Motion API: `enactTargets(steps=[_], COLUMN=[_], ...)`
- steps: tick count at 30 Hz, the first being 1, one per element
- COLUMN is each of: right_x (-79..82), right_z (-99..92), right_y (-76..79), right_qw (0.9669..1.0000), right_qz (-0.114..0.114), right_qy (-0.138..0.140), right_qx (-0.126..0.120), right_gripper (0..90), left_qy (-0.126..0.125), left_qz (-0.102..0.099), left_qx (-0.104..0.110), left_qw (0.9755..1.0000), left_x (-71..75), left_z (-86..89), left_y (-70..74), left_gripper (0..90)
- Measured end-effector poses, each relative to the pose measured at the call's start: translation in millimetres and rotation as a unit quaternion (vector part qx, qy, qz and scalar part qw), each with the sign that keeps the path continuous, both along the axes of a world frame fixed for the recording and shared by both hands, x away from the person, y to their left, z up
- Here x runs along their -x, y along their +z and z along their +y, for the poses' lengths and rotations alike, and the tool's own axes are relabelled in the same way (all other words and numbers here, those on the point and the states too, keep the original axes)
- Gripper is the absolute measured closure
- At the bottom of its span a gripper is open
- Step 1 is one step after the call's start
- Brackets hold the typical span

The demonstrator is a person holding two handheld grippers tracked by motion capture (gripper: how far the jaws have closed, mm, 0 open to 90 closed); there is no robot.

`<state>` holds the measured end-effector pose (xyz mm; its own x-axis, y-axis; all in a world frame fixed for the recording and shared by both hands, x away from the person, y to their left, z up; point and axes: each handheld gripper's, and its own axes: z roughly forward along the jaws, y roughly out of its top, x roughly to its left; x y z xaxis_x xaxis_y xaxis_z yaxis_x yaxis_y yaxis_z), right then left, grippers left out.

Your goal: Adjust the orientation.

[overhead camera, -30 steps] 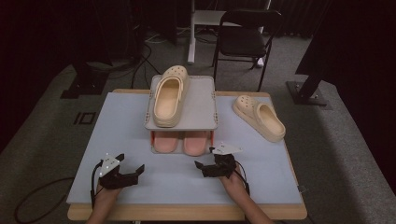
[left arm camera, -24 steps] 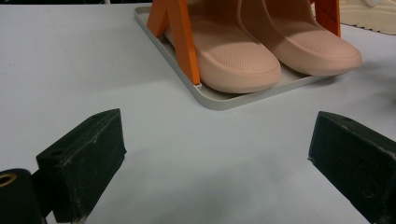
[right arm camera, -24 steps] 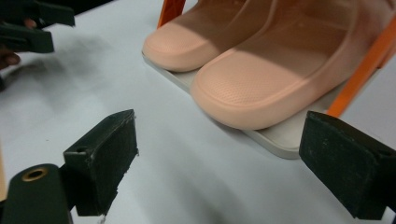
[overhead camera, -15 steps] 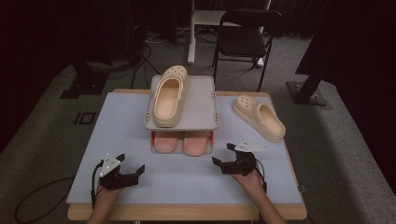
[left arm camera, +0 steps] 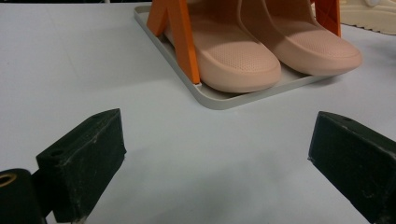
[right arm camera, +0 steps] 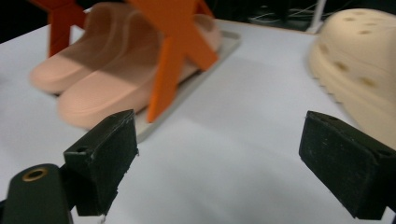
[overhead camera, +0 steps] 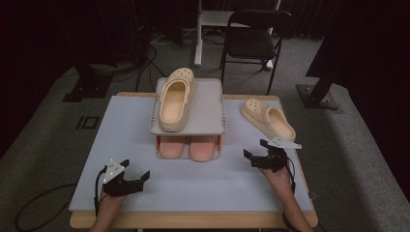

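Observation:
A grey two-shelf rack [overhead camera: 208, 123] stands mid-table on orange legs [left arm camera: 180, 35]. One cream clog [overhead camera: 175, 98] lies on its top shelf. Two pink slippers [overhead camera: 188, 147] [left arm camera: 261, 51] [right arm camera: 112, 79] sit side by side on the lower tray. A second cream clog [overhead camera: 268, 118] [right arm camera: 362, 60] lies on the table right of the rack. My left gripper [overhead camera: 136, 177] [left arm camera: 215, 158] rests open near the front left, jaws wide apart over bare table. My right gripper [overhead camera: 255, 155] [right arm camera: 219, 158] is open, just below the loose clog, nothing between its jaws.
The pale blue table top [overhead camera: 125, 130] has a wooden front edge [overhead camera: 193, 220]. A black chair [overhead camera: 254, 38] and a white stand [overhead camera: 198, 29] are on the carpet behind the table. Cables trail from both grippers off the front.
My right gripper has moved rightward and slightly away from the rack, now nearer the loose clog. The left gripper has stayed put.

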<state>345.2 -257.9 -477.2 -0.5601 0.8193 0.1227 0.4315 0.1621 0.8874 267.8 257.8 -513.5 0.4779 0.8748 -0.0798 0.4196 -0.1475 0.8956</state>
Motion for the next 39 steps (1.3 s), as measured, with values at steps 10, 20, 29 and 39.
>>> enactTargets(steps=[10, 20, 29, 39], right_x=[-21.5, -46.3, -66.1, -85.2], right_z=[-30.5, -48.8, -55.5, -54.7], right_y=[0.0, 7.4, 5.5, 6.7], right_qw=[0.9987, 0.9963, 0.9943, 0.9938], right_qz=[0.001, -0.002, 0.011, 0.025], right_qy=[-0.051, -0.086, -0.105, -0.107], right_qx=[0.0, 0.005, 0.011, 0.013], right_gripper=[12.8, 19.2, 22.0, 26.1], left_qy=[-0.001, 0.003, 0.001, 0.002], left_qz=[-0.004, -0.005, -0.005, -0.004], left_qx=[-0.002, -0.001, 0.0, 0.004], left_qw=[1.0, 1.0, 1.0, 1.0], left_x=[2.5, 4.1, 4.7, 5.9], left_z=[-1.4, -0.5, 0.0, -0.8], left_y=[1.6, 0.9, 0.6, 0.9], left_gripper=[3.5, 3.5, 3.5, 3.5])
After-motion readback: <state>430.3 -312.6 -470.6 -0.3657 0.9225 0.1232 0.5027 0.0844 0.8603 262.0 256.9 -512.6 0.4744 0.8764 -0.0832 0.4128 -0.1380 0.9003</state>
